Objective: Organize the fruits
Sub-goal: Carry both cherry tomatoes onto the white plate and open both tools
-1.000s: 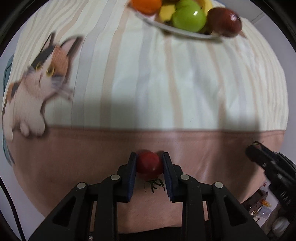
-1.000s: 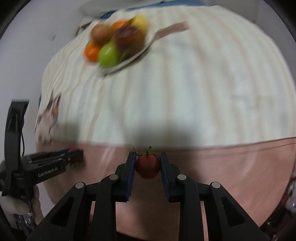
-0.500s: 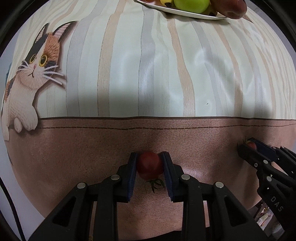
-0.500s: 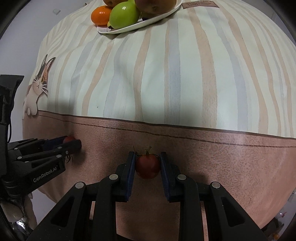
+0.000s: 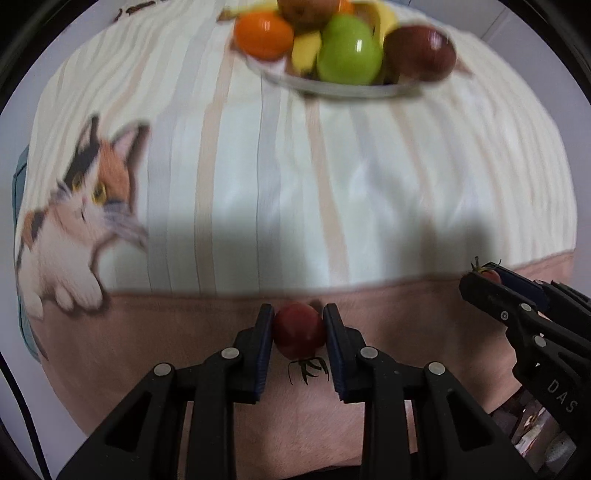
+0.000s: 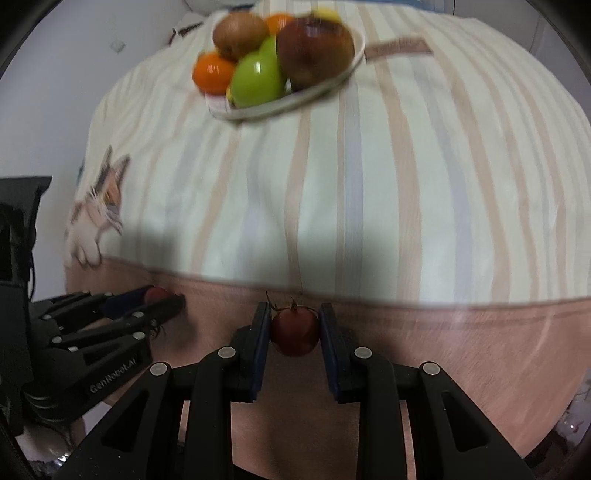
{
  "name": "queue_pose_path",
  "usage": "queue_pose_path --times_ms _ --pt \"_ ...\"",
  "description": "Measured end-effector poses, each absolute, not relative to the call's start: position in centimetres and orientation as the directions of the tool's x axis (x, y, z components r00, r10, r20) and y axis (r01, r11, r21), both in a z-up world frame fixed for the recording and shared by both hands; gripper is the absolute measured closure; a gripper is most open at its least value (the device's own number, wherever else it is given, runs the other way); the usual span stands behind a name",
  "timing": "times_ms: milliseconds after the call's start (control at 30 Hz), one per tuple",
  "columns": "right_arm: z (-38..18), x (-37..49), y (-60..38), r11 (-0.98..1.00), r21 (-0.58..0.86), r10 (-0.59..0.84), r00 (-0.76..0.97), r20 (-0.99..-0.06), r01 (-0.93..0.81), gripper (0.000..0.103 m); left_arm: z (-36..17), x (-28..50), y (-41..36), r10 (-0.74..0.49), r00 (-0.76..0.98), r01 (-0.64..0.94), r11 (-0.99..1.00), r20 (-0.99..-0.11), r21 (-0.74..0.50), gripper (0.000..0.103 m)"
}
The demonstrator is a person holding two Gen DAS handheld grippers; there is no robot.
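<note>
You see a tablecloth point(image 5: 280, 177) striped cream, peach and pale grey-blue, with a plain pinkish-brown border and a calico cat print point(image 5: 85, 221). The white plate point(image 5: 332, 86) holds an orange point(image 5: 262, 35) and a green apple point(image 5: 349, 55).

Both wrist cams looked steeply down from close above the tablecloth point(image 5: 295, 184), side by side, sharing the far fruit plate point(image 6: 317, 88).
</note>
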State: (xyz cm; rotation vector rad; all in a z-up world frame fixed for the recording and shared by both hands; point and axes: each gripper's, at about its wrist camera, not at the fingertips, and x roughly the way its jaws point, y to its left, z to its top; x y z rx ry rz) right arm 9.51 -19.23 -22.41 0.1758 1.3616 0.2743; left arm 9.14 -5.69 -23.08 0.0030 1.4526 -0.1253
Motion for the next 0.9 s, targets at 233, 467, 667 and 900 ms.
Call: queue_pose_path --times_ms 233,467,667,900 --pt "-16.8 16.0 -21.1 0.937 0.335 0.348 0.298 -0.889 -0.094 0.075 -18.2 15.4 -5.7 -0.1 0.255 0.074 0.994 -0.962 -0.084 0.079" --pt "-13.9 24.6 -21.8 0.911 0.4 0.407 0.364 -0.838 -0.098 0.075 -17.3 21.6 -3.7 -0.101 0.313 0.046 0.995 -0.944 -0.092 0.078" --pt "-16.6 31.0 -22.4 0.913 0.401 0.403 0.315 -0.86 -0.074 0.075 -19.9 25.6 -1.6 -0.119 0.284 -0.001 0.992 -0.951 -0.125 0.078" --pt "-20.4 34.0 -21.9 0.935 0.345 0.356 0.241 -0.903 -0.089 0.075 -23.1 27.5 -1.0 -0.169 0.243 -0.017 0.984 -0.955 -0.178 0.078"
